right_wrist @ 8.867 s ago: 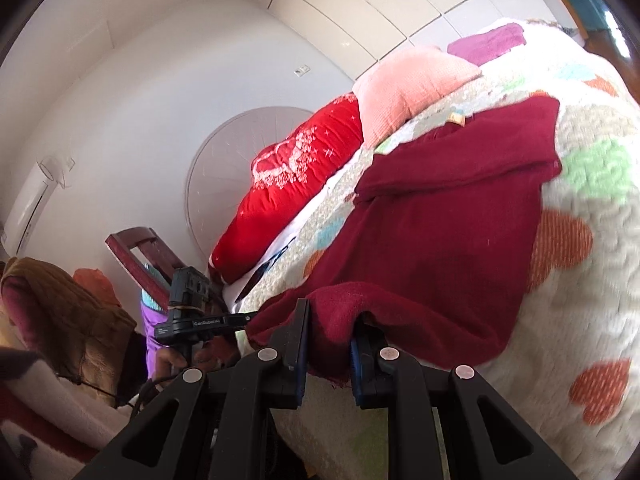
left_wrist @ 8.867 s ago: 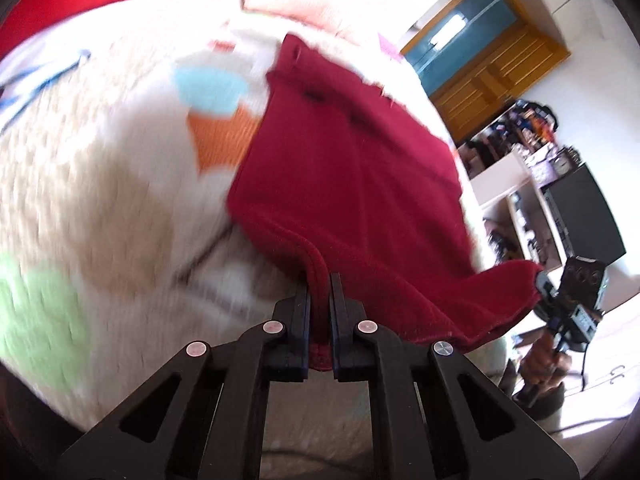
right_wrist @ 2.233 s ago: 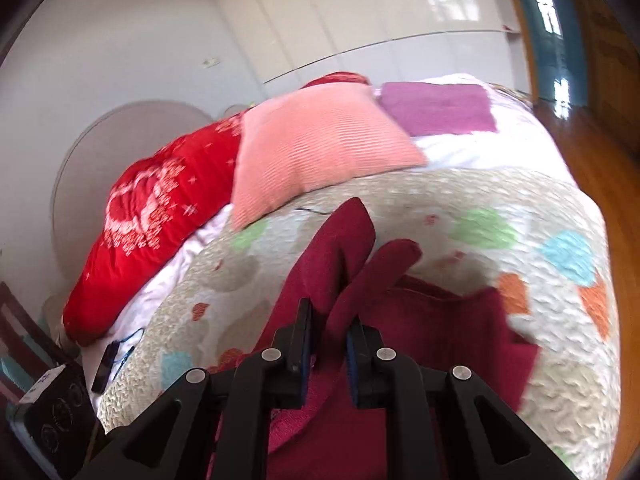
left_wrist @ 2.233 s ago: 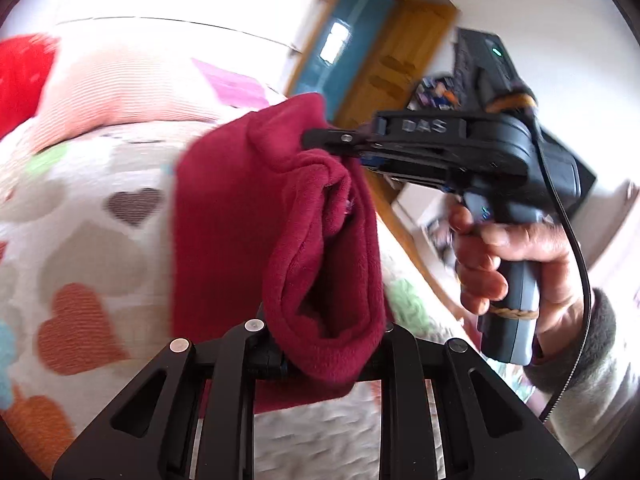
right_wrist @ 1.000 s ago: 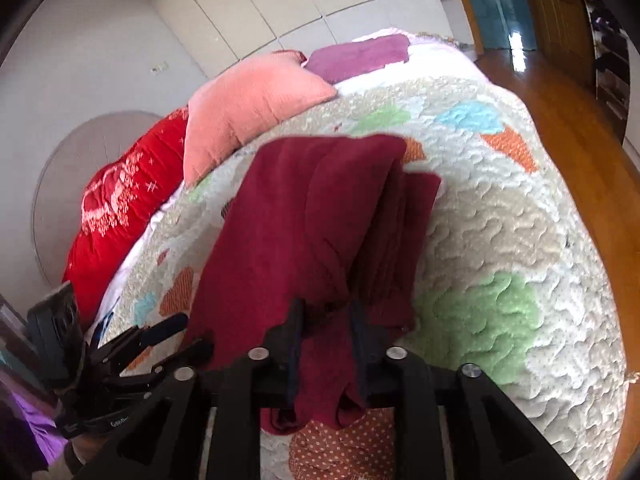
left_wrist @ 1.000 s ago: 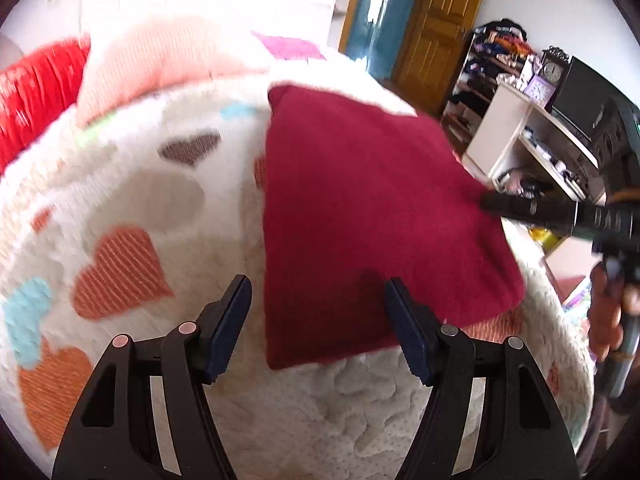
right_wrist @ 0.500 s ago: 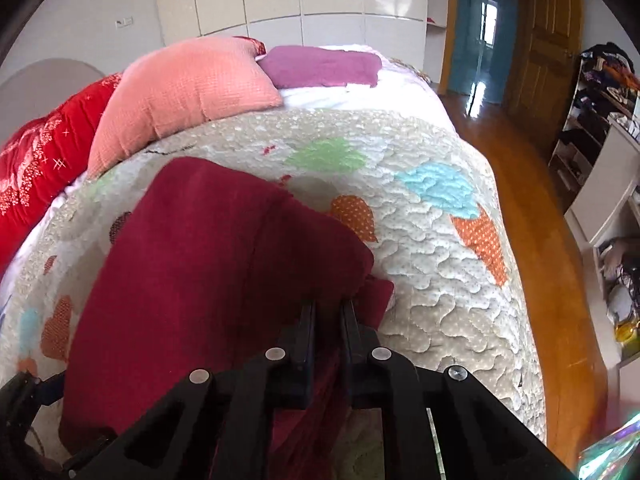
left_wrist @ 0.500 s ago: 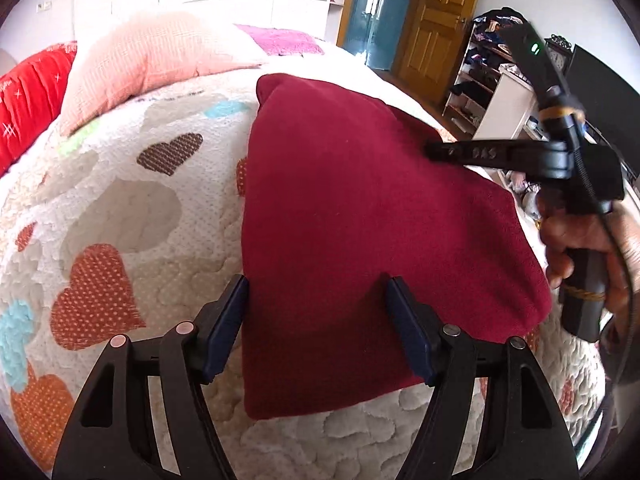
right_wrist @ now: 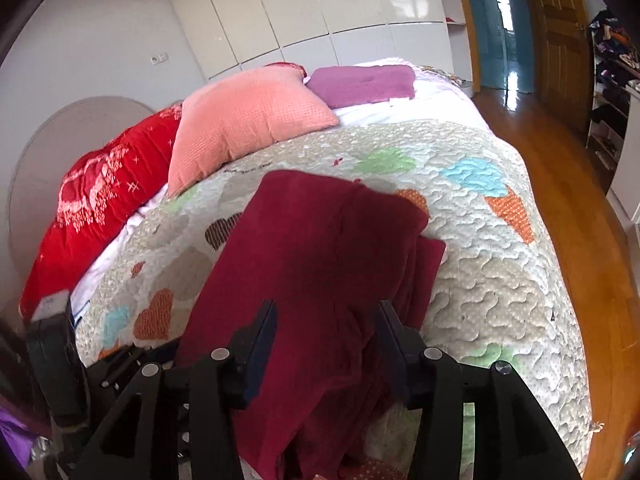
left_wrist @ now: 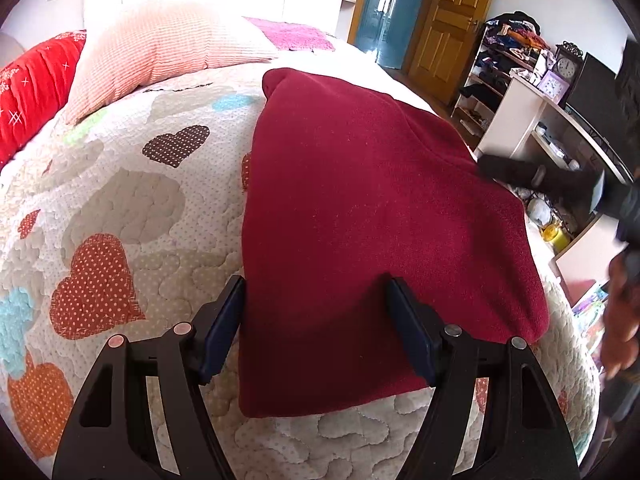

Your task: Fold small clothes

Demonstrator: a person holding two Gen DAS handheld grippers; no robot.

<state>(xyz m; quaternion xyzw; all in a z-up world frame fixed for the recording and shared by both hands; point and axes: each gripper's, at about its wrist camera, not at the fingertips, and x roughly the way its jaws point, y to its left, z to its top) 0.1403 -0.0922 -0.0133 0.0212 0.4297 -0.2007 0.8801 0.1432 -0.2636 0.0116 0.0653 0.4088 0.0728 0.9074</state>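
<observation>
A dark red fleece garment (left_wrist: 360, 208) lies folded flat on the heart-patterned quilt (left_wrist: 120, 208); it also shows in the right wrist view (right_wrist: 320, 264). My left gripper (left_wrist: 316, 320) is open and empty, its jaws standing wide over the garment's near edge. My right gripper (right_wrist: 326, 336) is open and empty above the garment's right side. The right gripper also shows blurred at the right edge of the left wrist view (left_wrist: 560, 180), held by a hand (left_wrist: 620, 312).
A salmon pillow (right_wrist: 244, 128), a red cushion (right_wrist: 100, 200) and a purple cloth (right_wrist: 360, 84) lie at the head of the bed. A white shelf unit (left_wrist: 532, 128) and a wooden door (left_wrist: 448, 20) stand to the right. Wooden floor (right_wrist: 580, 220) runs beside the bed.
My right gripper has opened and let go of the red garment, which now rests on the quilt. My left gripper stays open over the near edge.
</observation>
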